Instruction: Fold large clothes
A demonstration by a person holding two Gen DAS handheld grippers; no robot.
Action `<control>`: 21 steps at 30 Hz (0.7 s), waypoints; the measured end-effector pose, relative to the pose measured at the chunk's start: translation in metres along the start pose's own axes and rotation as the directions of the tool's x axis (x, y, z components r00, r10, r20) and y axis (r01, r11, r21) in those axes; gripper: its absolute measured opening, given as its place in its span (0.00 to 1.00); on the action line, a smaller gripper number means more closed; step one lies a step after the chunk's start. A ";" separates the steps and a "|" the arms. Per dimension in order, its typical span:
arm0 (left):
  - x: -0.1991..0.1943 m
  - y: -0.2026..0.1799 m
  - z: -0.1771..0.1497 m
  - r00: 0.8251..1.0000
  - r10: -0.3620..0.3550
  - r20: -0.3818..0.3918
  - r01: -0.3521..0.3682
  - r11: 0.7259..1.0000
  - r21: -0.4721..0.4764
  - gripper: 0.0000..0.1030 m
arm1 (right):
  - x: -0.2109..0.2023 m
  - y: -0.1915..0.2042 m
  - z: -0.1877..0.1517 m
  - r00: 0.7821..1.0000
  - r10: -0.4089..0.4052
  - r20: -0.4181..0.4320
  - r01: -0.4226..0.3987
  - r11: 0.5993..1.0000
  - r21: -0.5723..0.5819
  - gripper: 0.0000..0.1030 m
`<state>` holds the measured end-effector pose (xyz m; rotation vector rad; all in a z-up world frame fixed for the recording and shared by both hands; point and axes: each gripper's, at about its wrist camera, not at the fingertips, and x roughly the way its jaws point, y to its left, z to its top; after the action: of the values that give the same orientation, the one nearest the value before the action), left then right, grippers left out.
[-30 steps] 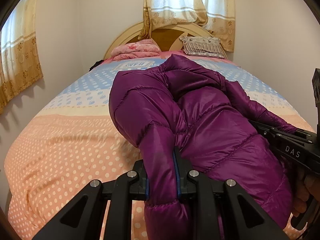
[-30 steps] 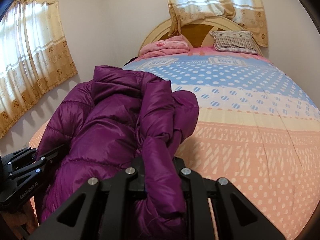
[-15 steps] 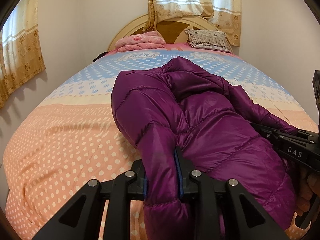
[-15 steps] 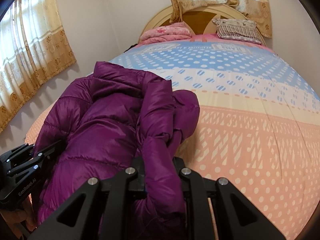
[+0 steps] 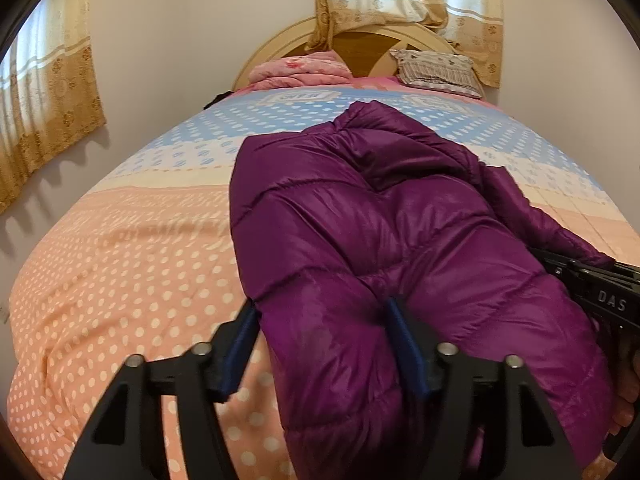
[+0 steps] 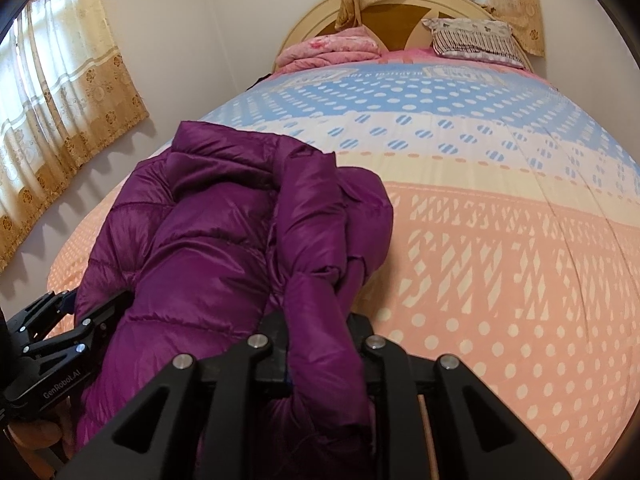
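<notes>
A purple puffer jacket [image 5: 380, 232] lies folded lengthwise on the dotted quilt [image 5: 132, 280], collar toward the headboard. My left gripper [image 5: 324, 320] is at its near hem. Its jaws are opening: the blue pads [image 5: 242, 340] stand wide, with the hem lying loose between them. In the right wrist view the jacket [image 6: 208, 240] fills the left half. My right gripper [image 6: 318, 320] still pinches a fold of the near hem, and its jaws are starting to open. Each gripper shows in the other's view: the right gripper [image 5: 600, 292] at the far right, the left gripper [image 6: 60, 320] at the lower left.
A folded pink blanket [image 5: 300, 70] and a striped pillow [image 5: 436, 72] lie by the wooden headboard [image 5: 360, 40]. Beige curtains [image 6: 60, 100] hang on the left wall and behind the headboard. The quilt [image 6: 500, 240] stretches bare to the right of the jacket.
The left gripper's jaws have spread apart and let go of the jacket hem. Both grippers have sunk toward the bed, and the jacket lies lower and flatter.
</notes>
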<state>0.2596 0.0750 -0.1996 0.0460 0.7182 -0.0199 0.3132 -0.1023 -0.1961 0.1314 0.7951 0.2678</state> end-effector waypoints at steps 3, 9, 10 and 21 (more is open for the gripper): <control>0.003 0.005 -0.002 1.000 0.005 0.002 -0.005 1.000 -0.019 0.74 | 0.002 0.001 -0.002 1.000 0.001 -0.003 -0.001 1.000 0.005 0.22; 0.008 0.012 -0.005 1.000 0.018 -0.001 -0.018 0.999 -0.050 0.86 | 0.008 -0.002 -0.005 1.000 0.003 -0.010 -0.003 1.000 0.028 0.29; 0.009 0.012 -0.004 1.000 0.016 -0.003 -0.016 0.998 -0.055 0.87 | 0.008 -0.002 -0.006 1.000 0.000 -0.010 0.000 1.000 0.031 0.30; 0.020 0.021 -0.005 1.000 0.000 -0.024 -0.003 0.994 -0.110 0.97 | 0.013 -0.006 -0.010 1.000 0.000 -0.010 0.001 0.998 0.056 0.37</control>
<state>0.2718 0.0959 -0.2161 -0.0591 0.7424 0.0220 0.3158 -0.1039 -0.2133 0.1822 0.8132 0.2460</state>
